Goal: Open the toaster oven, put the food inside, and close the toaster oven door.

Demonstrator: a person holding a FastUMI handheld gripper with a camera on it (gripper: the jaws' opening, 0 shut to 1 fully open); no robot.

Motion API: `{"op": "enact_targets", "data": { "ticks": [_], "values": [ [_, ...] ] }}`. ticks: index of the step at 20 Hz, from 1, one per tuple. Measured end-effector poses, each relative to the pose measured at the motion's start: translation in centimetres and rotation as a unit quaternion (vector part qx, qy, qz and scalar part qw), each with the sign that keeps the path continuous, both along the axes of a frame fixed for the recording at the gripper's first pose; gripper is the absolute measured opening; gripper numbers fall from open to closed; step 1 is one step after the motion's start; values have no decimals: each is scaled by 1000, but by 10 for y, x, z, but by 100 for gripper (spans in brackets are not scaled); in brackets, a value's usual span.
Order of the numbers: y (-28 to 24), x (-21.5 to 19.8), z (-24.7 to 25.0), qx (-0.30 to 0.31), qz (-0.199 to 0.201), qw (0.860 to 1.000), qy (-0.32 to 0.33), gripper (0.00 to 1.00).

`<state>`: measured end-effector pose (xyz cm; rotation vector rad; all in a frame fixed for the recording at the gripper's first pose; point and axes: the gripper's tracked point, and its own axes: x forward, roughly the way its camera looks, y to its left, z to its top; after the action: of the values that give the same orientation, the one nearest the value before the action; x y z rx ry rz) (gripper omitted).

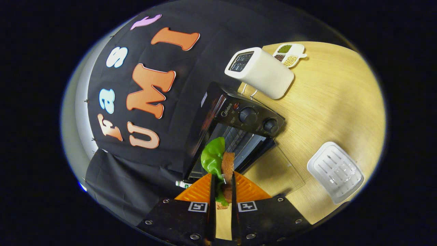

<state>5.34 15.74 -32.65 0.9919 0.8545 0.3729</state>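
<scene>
Wood counter (334, 102) under everything; black toaster oven (239, 119) on it, glass door (276, 171) folded down flat and open; white toaster (261, 71) behind; white tray (335, 172) off to one side; tool (222, 186) nearly closed, squeezing sandwich (227, 167) with green lettuce, just before oven mouth

**Desk and what sits on it**

A light wood-grain desk (327, 102) carries everything. The black toaster oven (239, 126) stands against the booth's cloth wall, its glass door (276, 171) folded down onto the desk. Just beyond the oven lies a white pop-up toaster (263, 73), with a white divided dish of beans and grains (289, 54) just behind it. Well apart from the oven sits a white ridged tray (335, 172).
</scene>
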Motion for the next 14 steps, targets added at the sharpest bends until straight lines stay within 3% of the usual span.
{"op": "enact_targets", "data": {
  "ticks": [6, 14],
  "values": [
    [30, 27, -28, 50, -66, 996, 22, 18],
    [54, 61, -61, 135, -193, 971, 44, 18]
  ]
}}
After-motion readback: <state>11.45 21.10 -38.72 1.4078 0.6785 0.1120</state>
